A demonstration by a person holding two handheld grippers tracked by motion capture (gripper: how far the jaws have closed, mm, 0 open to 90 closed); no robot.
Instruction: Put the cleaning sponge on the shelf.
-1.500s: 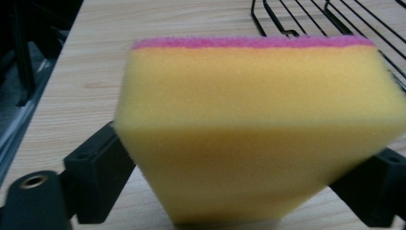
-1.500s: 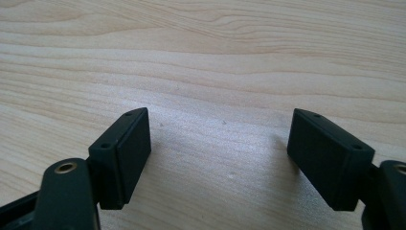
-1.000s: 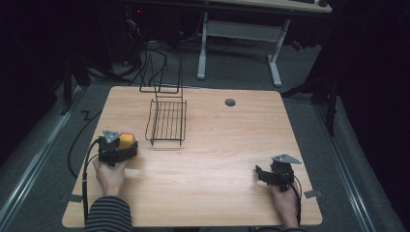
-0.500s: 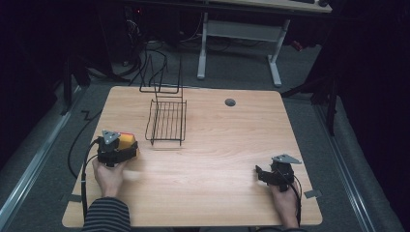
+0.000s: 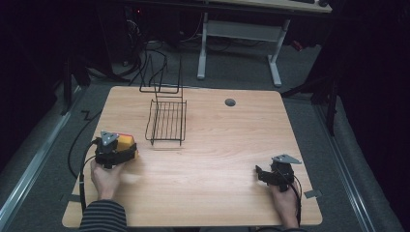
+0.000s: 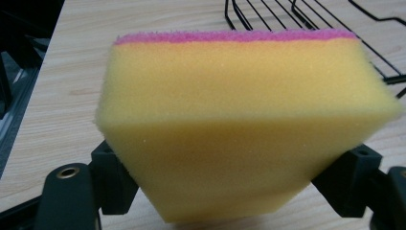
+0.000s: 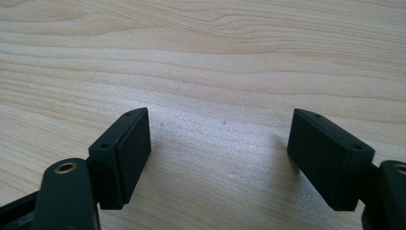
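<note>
2 hand-held grippers over a wooden table (image 5: pixel 212 145), a sponge in the left one and a wire rack beyond it.

Near the table's left edge, toward the front left corner, the left gripper (image 5: pixel 115 151) has its jaws pressed against the 2 sides of a yellow sponge (image 6: pixel 244 120) (a thin pink scouring layer runs along its far face), which is lifted clear of the wood in the left gripper view. Just beyond it, toward the back edge, stands a black wire rack (image 5: pixel 167 121), apart from the sponge. A small round grommet hole (image 5: pixel 230 102) sits near the back edge. Toward the front right corner, the right gripper (image 7: pixel 218 158) hangs low above bare wood, its jaws spread wide with nothing between them.
</note>
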